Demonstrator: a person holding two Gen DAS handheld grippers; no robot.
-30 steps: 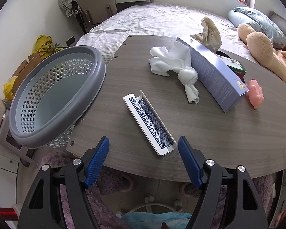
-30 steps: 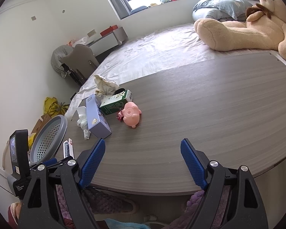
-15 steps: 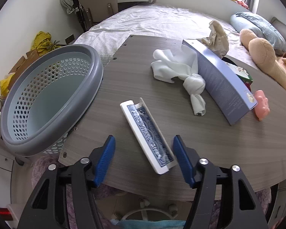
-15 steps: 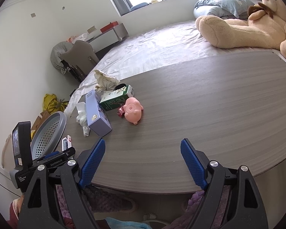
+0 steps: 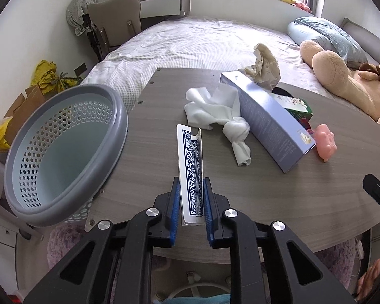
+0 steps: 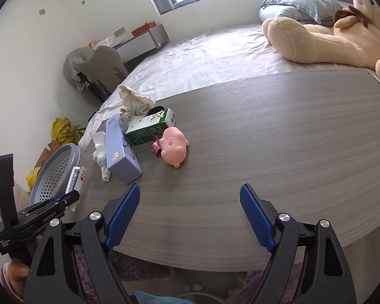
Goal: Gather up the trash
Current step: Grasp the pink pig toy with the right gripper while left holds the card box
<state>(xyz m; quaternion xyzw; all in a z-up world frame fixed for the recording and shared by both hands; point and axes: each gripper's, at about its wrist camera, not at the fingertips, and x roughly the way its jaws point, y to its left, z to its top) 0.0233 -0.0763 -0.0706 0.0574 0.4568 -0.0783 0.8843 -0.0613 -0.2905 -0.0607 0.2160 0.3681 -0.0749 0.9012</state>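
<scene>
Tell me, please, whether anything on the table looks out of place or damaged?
The playing-card box in the left claw has its flap open. A pink toy pig lies tipped over among the litter, beside the green carton.

Left wrist view: basket [image 5: 63,149] off the table's [image 5: 266,190] left edge. Card box [image 5: 191,162] at near centre; cloth [image 5: 220,116] behind it; long carton [image 5: 268,121] right of cloth.

Clutter [image 6: 129,136] crowds table [image 6: 278,139] left; right side open; basket [image 5: 63,152] off left edge.
</scene>
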